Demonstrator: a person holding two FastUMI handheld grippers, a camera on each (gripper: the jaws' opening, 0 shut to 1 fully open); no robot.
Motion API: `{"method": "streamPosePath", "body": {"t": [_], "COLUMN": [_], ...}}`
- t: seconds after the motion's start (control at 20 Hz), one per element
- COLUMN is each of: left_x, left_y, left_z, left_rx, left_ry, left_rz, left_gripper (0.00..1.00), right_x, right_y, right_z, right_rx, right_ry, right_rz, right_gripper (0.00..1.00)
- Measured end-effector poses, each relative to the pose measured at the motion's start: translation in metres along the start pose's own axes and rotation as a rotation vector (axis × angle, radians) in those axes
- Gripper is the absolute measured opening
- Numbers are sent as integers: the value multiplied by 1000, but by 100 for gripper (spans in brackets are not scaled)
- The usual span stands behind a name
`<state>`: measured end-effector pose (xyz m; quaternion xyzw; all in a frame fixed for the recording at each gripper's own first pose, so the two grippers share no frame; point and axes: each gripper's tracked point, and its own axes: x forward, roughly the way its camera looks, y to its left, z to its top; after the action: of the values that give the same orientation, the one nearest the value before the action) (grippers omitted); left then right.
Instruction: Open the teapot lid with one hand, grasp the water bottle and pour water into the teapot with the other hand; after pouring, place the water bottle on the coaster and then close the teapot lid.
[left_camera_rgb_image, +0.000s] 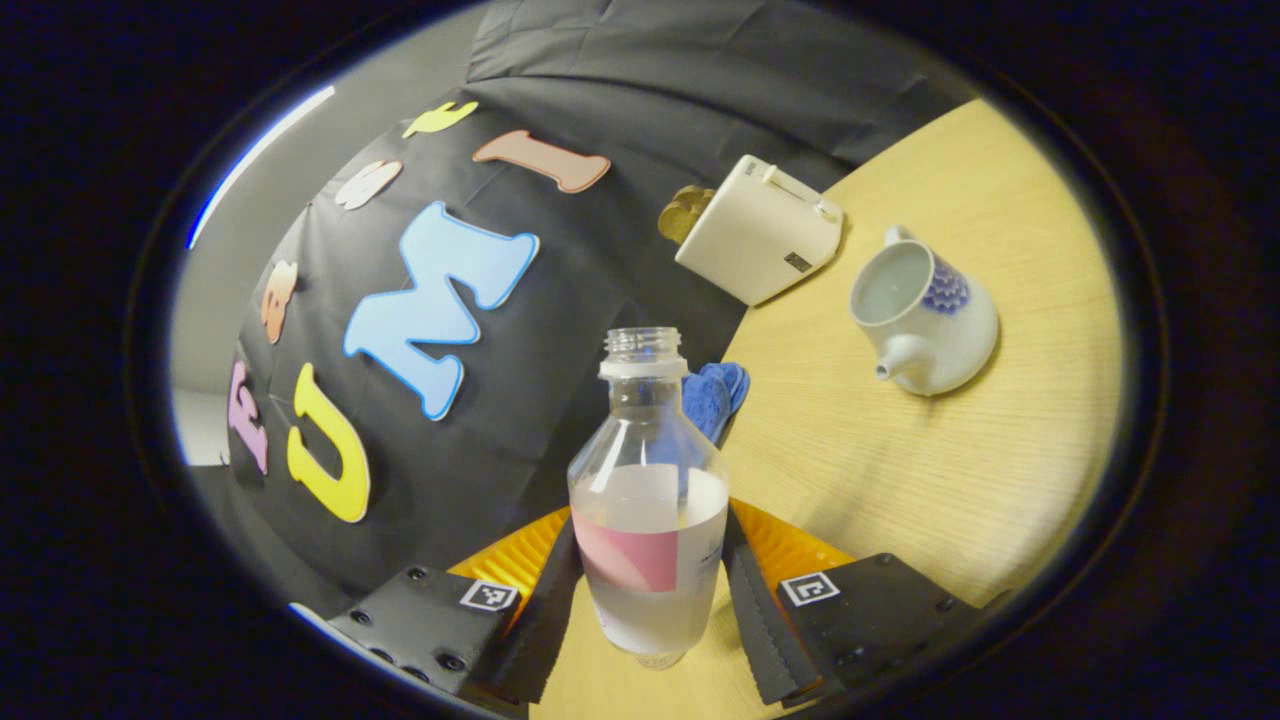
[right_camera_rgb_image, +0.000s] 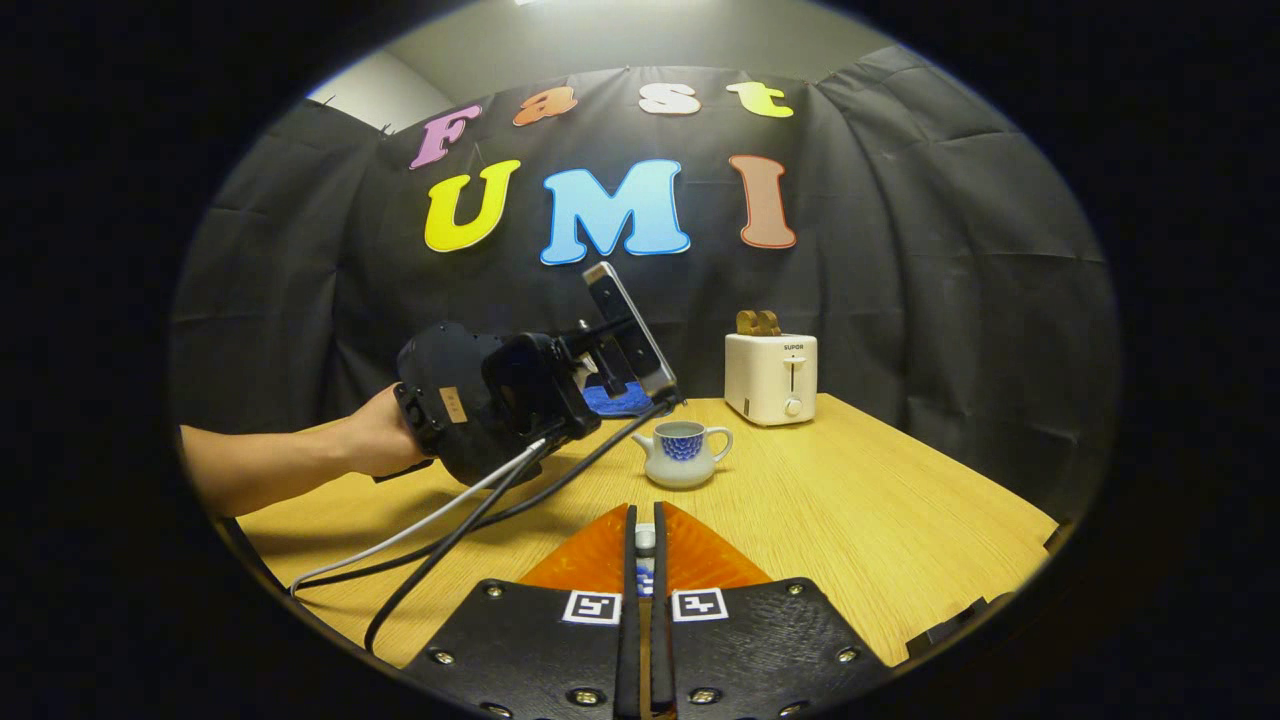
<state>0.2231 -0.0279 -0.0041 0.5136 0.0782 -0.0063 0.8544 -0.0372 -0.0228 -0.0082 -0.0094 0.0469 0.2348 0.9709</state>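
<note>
My left gripper (left_camera_rgb_image: 651, 522) is shut on a clear, uncapped water bottle (left_camera_rgb_image: 648, 470) with a pink-and-white label, partly full and lifted over the table's edge. The white teapot (left_camera_rgb_image: 925, 318) with a blue pattern stands lidless on the wooden table, ahead and to the right of the bottle, apart from it. A blue coaster (left_camera_rgb_image: 718, 392) lies just behind the bottle. In the right gripper view my right gripper (right_camera_rgb_image: 645, 518) is shut on a small white-and-blue piece, the teapot lid (right_camera_rgb_image: 645, 562), held above the table in front of the teapot (right_camera_rgb_image: 683, 453). The blue coaster (right_camera_rgb_image: 613, 401) lies behind the left gripper.
A white toaster (right_camera_rgb_image: 770, 378) with toast in it stands at the back of the table (right_camera_rgb_image: 880, 520), right of the teapot. A person's hand (right_camera_rgb_image: 375, 440) holds the left gripper's body (right_camera_rgb_image: 490, 400); its cables (right_camera_rgb_image: 450, 535) trail across the table's left side.
</note>
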Motion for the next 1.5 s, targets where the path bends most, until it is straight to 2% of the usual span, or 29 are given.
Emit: {"method": "streamPosePath", "body": {"t": [0.1, 0.35, 0.55, 0.7, 0.9, 1.25, 1.5], "left_x": [3, 10, 9, 4, 11, 12, 10], "left_y": [-6, -21, -31, -34, -33, -30, -23], "left_z": [9, 18, 27, 33, 37, 41, 56], "left_rx": [75, 169, 292, 324, 429, 553, 690], "left_ry": [-5, -12, -12, -21, -14, -7, -25], "left_rz": [-3, -37, -45, -63, -47, -66, -38], "left_gripper": [87, 87, 87, 87, 87, 87, 87], "right_x": [-1, -3, -3, -4, -4, -8, -8], "right_y": [-2, -4, -6, -10, -13, -17, -19], "right_z": [1, 4, 0, 4, 3, 9, 8], "right_rx": [3, 13, 25, 44, 50, 59, 64], "right_ry": [-1, -9, -1, -15, -14, -30, -26], "right_rz": [-4, -5, -2, -5, -9, -11, -12], "right_gripper": [4, 4, 4, 4, 4, 4, 4]}}
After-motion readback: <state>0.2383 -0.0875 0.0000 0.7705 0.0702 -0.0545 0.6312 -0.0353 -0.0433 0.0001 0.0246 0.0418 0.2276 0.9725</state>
